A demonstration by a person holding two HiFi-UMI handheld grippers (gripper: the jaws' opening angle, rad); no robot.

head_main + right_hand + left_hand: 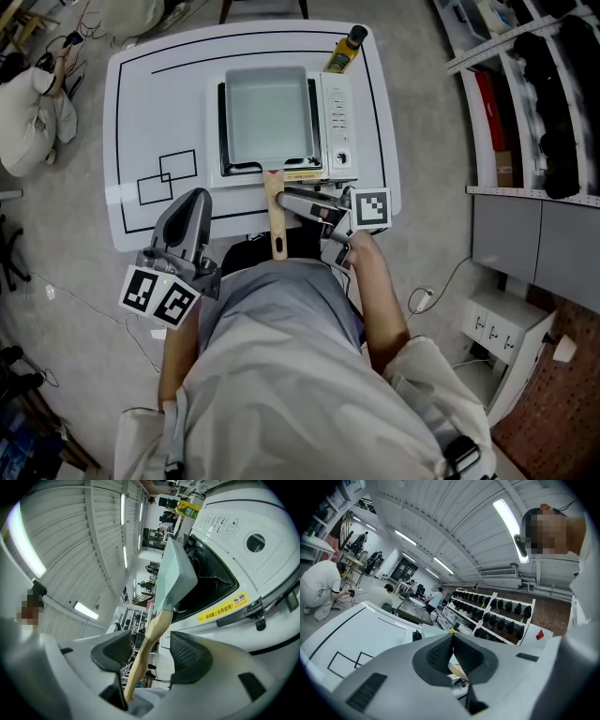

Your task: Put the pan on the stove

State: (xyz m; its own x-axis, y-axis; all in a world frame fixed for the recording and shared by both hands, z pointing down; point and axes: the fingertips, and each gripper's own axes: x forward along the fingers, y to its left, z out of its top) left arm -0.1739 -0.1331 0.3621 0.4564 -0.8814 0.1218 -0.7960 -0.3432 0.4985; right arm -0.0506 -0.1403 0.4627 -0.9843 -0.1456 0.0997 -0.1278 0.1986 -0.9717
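A square pale green pan (267, 112) sits on the white portable stove (338, 117) at the middle of the white table (141, 103). Its wooden handle (276, 220) sticks out over the table's near edge. My right gripper (292, 201) is at that handle from the right. In the right gripper view the handle (151, 632) runs between the two pads of my open right gripper (150, 649), with a gap on each side, and the pan (176, 576) rests on the stove (234, 536). Left of the handle, at the near table edge, my left gripper (195, 202) is shut and empty (452, 644).
A yellow oil bottle (347, 49) stands at the table's back right behind the stove. Black rectangles (169, 176) are drawn on the table's left half. A person in white (33, 103) crouches on the floor at far left. Shelving (534, 94) and a cabinet stand to the right.
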